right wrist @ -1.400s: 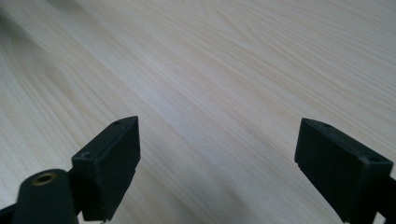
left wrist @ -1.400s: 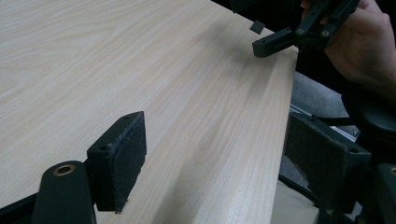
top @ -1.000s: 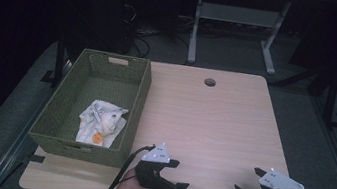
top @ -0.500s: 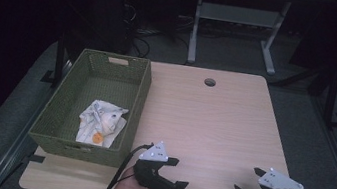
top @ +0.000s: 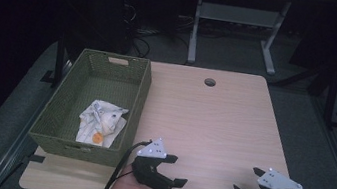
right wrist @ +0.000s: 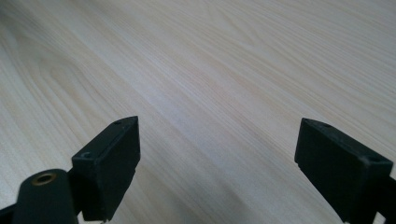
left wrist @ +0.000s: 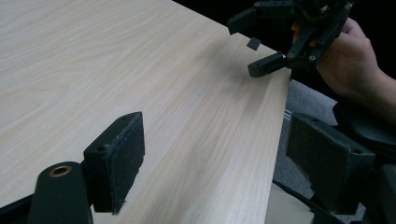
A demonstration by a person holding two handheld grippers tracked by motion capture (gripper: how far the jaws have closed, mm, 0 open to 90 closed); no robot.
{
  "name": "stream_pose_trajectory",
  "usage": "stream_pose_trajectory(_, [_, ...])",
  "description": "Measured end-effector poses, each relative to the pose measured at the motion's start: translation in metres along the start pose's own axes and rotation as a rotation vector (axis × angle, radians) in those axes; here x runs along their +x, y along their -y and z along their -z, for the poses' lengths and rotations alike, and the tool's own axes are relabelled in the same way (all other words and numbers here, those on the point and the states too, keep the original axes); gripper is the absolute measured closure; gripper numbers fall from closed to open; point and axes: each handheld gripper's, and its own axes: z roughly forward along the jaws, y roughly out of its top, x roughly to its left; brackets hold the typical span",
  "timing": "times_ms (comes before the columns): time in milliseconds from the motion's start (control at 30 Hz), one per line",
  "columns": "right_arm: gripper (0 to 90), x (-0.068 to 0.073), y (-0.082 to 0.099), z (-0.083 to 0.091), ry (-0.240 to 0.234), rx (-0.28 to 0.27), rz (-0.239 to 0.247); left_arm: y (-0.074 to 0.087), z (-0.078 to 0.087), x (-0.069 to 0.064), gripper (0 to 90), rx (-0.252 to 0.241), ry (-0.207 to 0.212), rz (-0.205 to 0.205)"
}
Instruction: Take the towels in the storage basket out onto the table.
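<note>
My left tool sits at the table's near edge, jaws spread wide and empty, just right of the green woven basket. My right tool is near the front right corner, also gaping with nothing between the jaws. Bare wood stretches ahead of both. A crumpled white wrapper with an orange spot lies inside the basket.
</note>
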Motion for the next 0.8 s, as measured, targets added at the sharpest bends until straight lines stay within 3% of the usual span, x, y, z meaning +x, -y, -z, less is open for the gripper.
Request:
stream_pose_trajectory(400, [13.9,0.0,0.0,-0.001,0.0,0.004,0.0,-0.008,0.013,0.002,19.4,-0.012,-0.009,-0.006])
stream_pose_trajectory(800, [13.9,0.001,-0.001,-0.002,0.001,0.008,0.006,-0.019,0.037,0.012,19.4,-0.058,-0.004,0.018])
